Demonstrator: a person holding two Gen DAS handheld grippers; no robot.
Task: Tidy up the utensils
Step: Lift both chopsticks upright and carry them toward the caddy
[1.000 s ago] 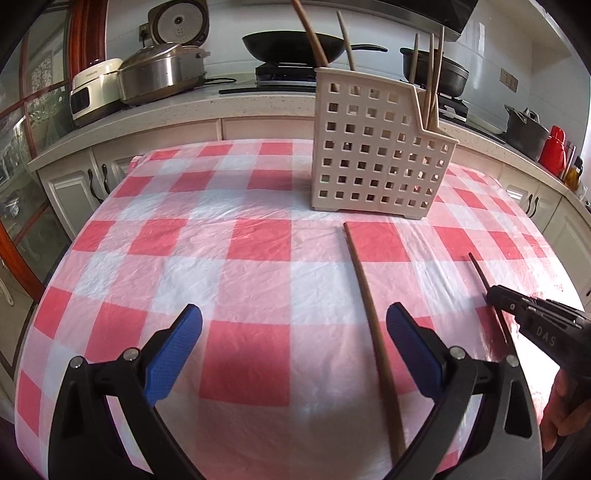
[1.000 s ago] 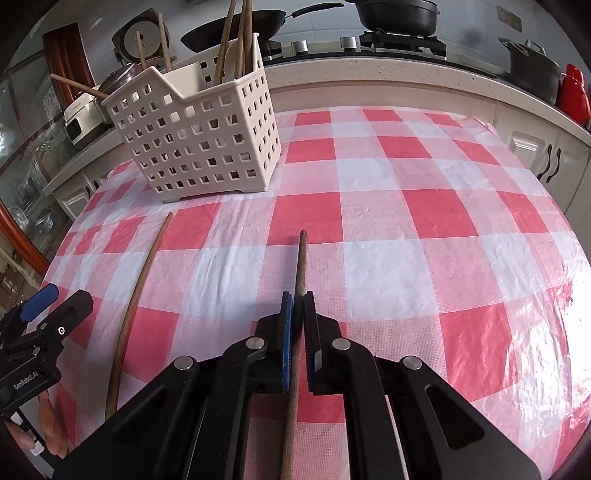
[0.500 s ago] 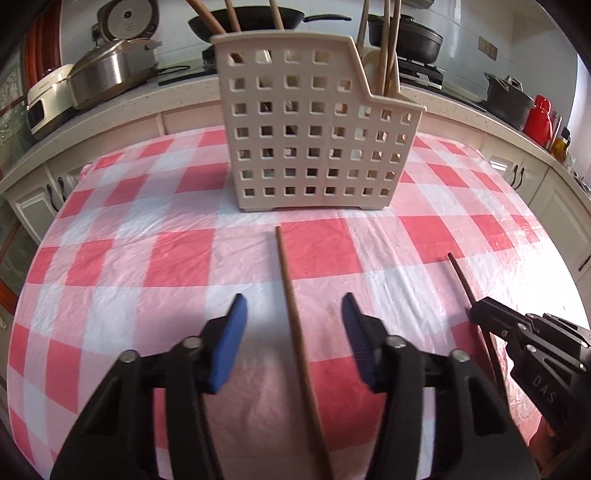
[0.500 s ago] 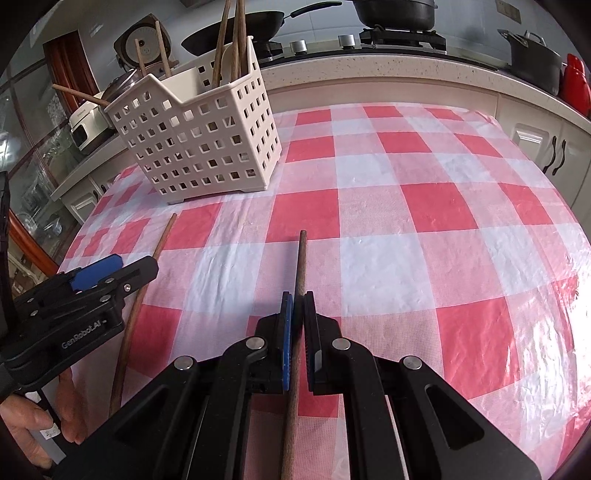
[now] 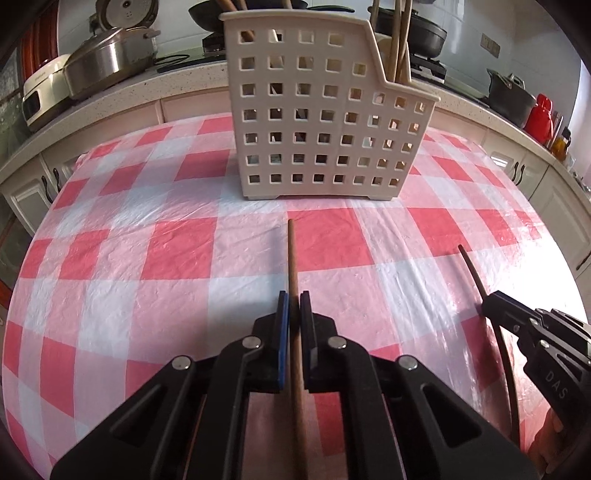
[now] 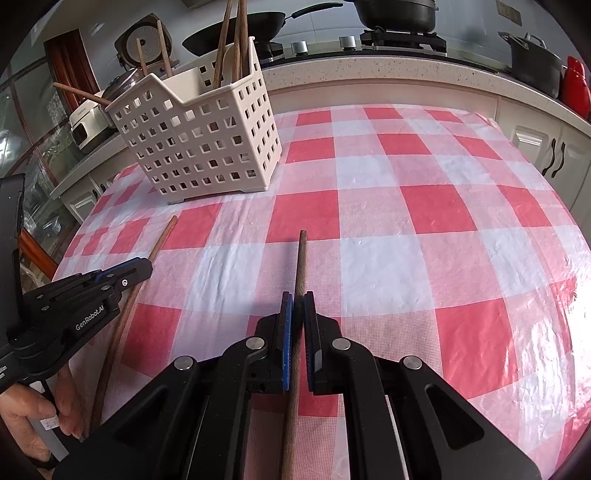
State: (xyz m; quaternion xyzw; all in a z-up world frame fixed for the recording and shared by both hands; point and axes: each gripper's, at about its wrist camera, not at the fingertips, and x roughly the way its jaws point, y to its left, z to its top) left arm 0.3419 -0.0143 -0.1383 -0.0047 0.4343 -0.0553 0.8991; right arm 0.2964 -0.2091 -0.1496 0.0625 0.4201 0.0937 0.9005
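A white perforated utensil basket (image 5: 321,122) stands on the red-and-white checked tablecloth (image 5: 147,258) and holds several wooden utensils; it also shows in the right wrist view (image 6: 199,144). My left gripper (image 5: 294,301) is shut on a brown wooden chopstick (image 5: 291,258) that points toward the basket. My right gripper (image 6: 297,300) is shut on a second wooden chopstick (image 6: 301,258). In the left wrist view the right gripper (image 5: 491,306) holds its chopstick (image 5: 471,267) at the right. In the right wrist view the left gripper (image 6: 142,267) holds its chopstick (image 6: 162,236) at the left.
A kitchen counter (image 5: 110,99) runs behind the table with a rice cooker (image 5: 40,88), a steel pot (image 5: 107,59), a hob with pans (image 6: 395,14) and a red kettle (image 5: 541,114). Cabinet doors (image 6: 535,147) stand close past the table edge.
My left gripper has moved right over the lying chopstick and closed on it. My right gripper has stayed shut on its chopstick, hardly moving.
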